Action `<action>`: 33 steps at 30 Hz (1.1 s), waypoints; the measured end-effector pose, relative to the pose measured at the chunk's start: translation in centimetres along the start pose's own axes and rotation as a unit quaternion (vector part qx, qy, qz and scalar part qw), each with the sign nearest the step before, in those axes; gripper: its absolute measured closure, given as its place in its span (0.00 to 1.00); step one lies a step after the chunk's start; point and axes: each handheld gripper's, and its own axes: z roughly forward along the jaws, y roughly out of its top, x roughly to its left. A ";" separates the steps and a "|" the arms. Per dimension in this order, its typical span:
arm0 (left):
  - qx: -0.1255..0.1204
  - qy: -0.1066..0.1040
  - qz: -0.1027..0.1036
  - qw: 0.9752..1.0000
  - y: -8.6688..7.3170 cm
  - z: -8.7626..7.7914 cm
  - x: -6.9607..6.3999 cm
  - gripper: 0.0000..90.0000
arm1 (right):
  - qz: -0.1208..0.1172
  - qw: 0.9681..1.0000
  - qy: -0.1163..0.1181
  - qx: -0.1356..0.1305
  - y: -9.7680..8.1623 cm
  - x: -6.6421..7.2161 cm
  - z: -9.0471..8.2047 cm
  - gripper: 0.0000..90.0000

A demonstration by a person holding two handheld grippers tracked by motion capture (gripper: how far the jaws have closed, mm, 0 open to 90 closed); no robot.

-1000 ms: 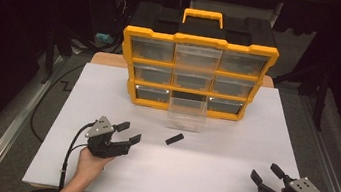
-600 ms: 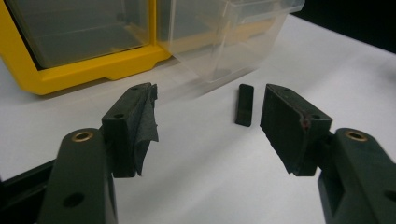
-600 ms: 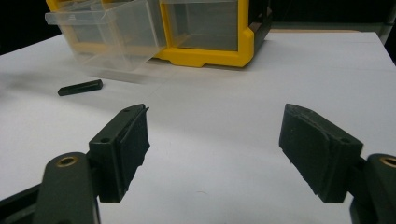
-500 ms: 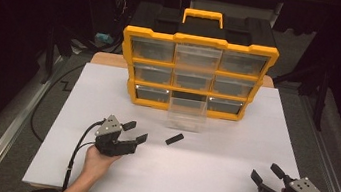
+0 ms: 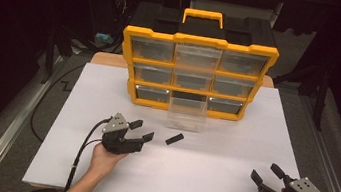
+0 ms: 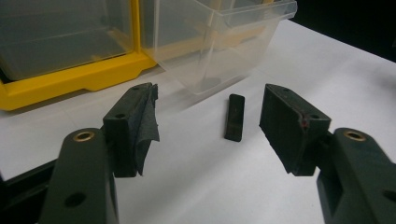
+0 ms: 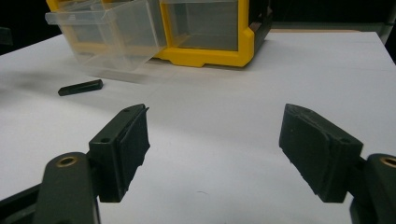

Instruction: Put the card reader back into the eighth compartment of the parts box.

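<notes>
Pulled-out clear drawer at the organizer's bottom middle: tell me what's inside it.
The clear drawer looks empty through its transparent walls in the left gripper view, though glare and the yellow organizer showing through blur its back part. The small black bar lies outside it on the white table.

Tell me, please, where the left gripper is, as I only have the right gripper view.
Observer: The left gripper is over the left half of the table, jaws open, pointing at the bar.
Operator: Is the bar between its jaws?
Observer: No. It lies flat on the table just beyond the tips, lined up with the gap and touching neither.
Operator: Which drawer is the one pulled out?
Observer: The bottom middle drawer of the organizer, which has three rows of three.
</notes>
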 end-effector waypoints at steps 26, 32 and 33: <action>0.044 -0.012 0.017 0.999 2.1 3.1 -1.1 0.42 | 0.001 1.000 0.001 -0.001 0.0 -0.1 0.0 0.27; 0.073 -0.013 0.020 0.997 2.9 3.6 -1.2 0.45 | 0.001 1.000 0.002 -0.001 0.0 -0.1 0.0 0.27; 0.079 -0.011 0.022 0.997 3.0 3.7 -1.3 0.46 | 0.001 1.000 0.002 0.000 0.0 -0.1 0.0 0.27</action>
